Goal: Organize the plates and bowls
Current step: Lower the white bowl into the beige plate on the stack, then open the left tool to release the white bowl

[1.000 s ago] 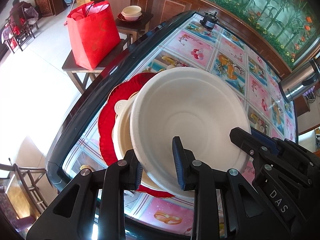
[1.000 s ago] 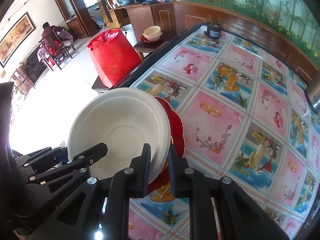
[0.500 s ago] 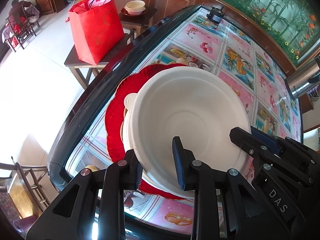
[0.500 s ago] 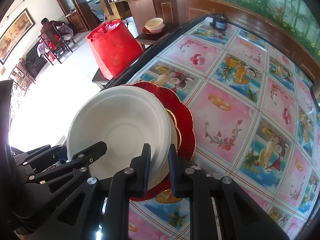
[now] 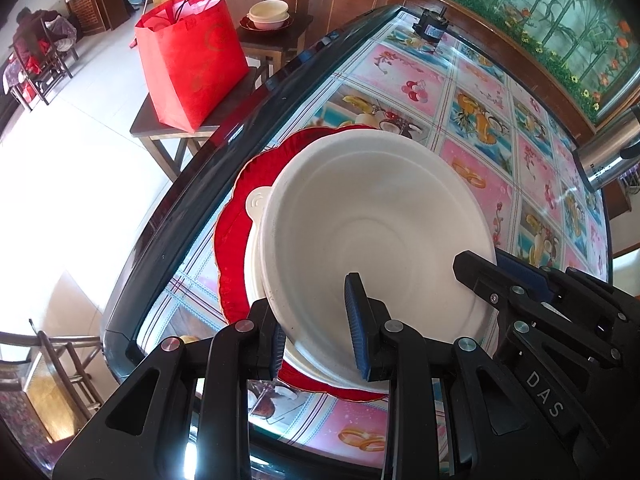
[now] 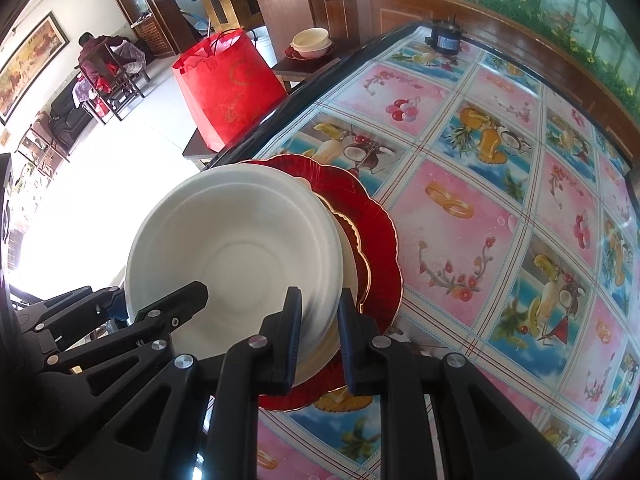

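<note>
A white bowl (image 5: 380,224) is held by both grippers, tilted, right over a second white bowl (image 5: 256,204) that sits on a red plate (image 5: 236,208) near the table's left edge. My left gripper (image 5: 316,320) straddles the bowl's near rim with a gap between its pads. My right gripper (image 6: 320,320) is shut on the bowl's (image 6: 236,256) right rim, above the red plate (image 6: 380,240). The lower bowl is mostly hidden.
The table (image 6: 500,152) has a fruit-pattern cloth under glass and a dark rim. A red bag (image 5: 188,60) stands on a side table at left, with stacked bowls (image 5: 268,14) on a red plate behind it. A steel kettle (image 5: 608,152) stands at far right.
The held bowl has come down and moved over the lower bowl and red plate. More of the red plate now shows beyond it. Both grippers keep the same hold.
</note>
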A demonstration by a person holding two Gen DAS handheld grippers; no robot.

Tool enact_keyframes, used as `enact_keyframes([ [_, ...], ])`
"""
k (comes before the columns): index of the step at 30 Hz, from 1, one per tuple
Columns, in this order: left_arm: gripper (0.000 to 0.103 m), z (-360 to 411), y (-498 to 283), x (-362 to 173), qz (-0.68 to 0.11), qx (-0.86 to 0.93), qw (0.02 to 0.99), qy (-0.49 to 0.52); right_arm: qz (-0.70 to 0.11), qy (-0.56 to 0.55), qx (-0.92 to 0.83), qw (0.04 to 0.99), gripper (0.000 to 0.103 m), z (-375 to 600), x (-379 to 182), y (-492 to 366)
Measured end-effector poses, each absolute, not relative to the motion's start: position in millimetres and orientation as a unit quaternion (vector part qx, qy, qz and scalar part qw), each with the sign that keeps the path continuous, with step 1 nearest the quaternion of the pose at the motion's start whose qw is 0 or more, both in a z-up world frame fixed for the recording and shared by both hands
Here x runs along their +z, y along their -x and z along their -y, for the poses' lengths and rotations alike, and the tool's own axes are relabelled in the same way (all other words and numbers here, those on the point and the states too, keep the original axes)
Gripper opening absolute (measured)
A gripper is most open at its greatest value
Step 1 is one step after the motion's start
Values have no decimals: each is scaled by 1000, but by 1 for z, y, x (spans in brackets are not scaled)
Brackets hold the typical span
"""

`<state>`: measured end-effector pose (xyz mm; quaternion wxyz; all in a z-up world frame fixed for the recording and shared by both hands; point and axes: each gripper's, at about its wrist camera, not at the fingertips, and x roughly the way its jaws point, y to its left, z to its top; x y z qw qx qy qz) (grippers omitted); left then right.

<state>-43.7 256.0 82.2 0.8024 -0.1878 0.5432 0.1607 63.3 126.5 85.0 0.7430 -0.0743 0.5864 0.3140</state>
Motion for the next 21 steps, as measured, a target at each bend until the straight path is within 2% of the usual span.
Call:
enact_keyframes([
  [16, 30, -250, 45, 80, -551, 164, 795, 195, -587, 69, 313, 743, 18, -121, 84, -65],
  [18, 36, -250, 45, 82, -549, 163, 795, 199, -588, 69, 314, 743, 18, -121, 84, -64],
  [20, 51, -249, 45, 85, -545, 168, 797, 198, -589, 67, 315, 741, 18, -120, 84, -64],
  [21, 53, -249, 46, 86, -543, 170, 798, 197, -590, 66, 315, 740, 18, -120, 84, -63],
])
